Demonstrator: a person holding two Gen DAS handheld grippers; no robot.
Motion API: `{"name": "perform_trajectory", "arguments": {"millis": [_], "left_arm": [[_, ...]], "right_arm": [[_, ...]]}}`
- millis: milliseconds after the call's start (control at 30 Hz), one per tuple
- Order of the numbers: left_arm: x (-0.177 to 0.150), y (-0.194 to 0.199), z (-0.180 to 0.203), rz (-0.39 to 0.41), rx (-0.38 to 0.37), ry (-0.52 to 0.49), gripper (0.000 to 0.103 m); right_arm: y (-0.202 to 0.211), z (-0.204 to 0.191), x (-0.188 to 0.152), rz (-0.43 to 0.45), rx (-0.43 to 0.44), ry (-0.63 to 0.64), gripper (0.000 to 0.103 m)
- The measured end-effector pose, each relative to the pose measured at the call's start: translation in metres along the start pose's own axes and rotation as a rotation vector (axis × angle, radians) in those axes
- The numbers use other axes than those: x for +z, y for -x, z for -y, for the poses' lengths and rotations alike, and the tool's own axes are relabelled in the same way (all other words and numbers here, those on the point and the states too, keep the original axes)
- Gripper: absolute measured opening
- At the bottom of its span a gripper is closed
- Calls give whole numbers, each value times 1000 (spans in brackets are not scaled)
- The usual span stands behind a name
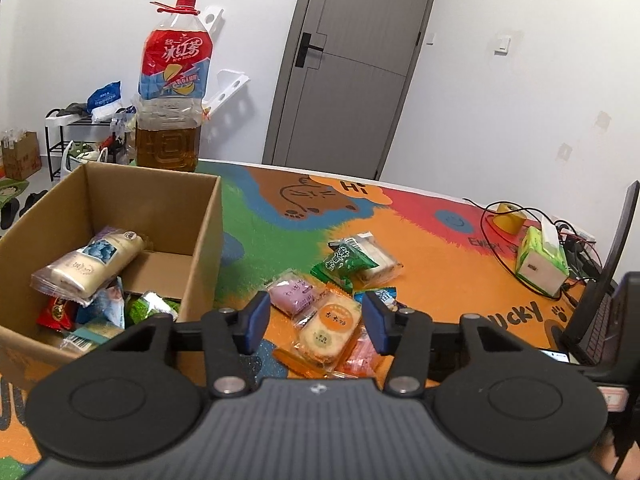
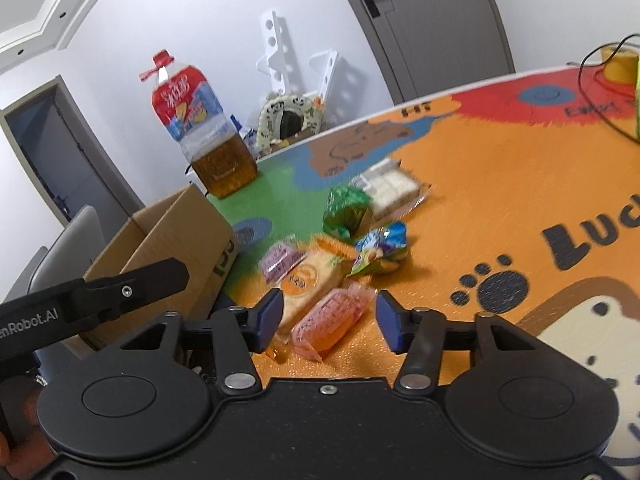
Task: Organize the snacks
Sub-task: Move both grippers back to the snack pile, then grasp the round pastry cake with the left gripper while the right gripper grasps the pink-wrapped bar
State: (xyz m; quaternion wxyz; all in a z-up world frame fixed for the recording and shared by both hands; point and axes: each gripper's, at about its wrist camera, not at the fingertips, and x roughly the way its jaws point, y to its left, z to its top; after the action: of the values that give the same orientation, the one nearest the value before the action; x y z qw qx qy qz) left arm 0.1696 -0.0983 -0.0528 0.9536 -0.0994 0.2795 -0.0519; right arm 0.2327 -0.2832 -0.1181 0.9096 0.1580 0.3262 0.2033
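I am mid-pick, both tools over the loose pile: my left gripper [image 1: 315, 322] has its fingers apart around the round orange-labelled clear-wrapped cake [image 1: 325, 330], not pressing it; my right gripper [image 2: 327, 322] stands apart around the pink-orange plastic packet [image 2: 326, 322]. Next, I judge, clamp each, then carry to the brown cardboard box [image 1: 200, 236] left of the fingers

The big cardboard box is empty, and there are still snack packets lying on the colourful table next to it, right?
Not quite. The cardboard box is not empty: the left wrist view shows several snack packets already inside it, such as a pale wrapped cake and a red packet. The rest is right: more snack packets, like the purple packet, still lie on the colourful table beside the box.
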Motion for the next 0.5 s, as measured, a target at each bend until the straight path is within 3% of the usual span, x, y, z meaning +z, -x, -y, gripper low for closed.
{"name": "perform_trajectory", "arguments": {"millis": [233,400,467,500], "left_arm": [[5,-4,5,26,-8,-1,50],[2,-18,9,-2,-16,-4,49],[-1,-24,12,-15,-22,-6,49],[-3,-27,13,-23,-24,-7,49]], "right_arm": [[-21,-3,-2,-33,-8,3,47],[-28,-4,-6,-47,-7,31,36],[-26,-2,-6,-56,-2,47,25],[-24,1,-5,-55,0,39,24]]}}
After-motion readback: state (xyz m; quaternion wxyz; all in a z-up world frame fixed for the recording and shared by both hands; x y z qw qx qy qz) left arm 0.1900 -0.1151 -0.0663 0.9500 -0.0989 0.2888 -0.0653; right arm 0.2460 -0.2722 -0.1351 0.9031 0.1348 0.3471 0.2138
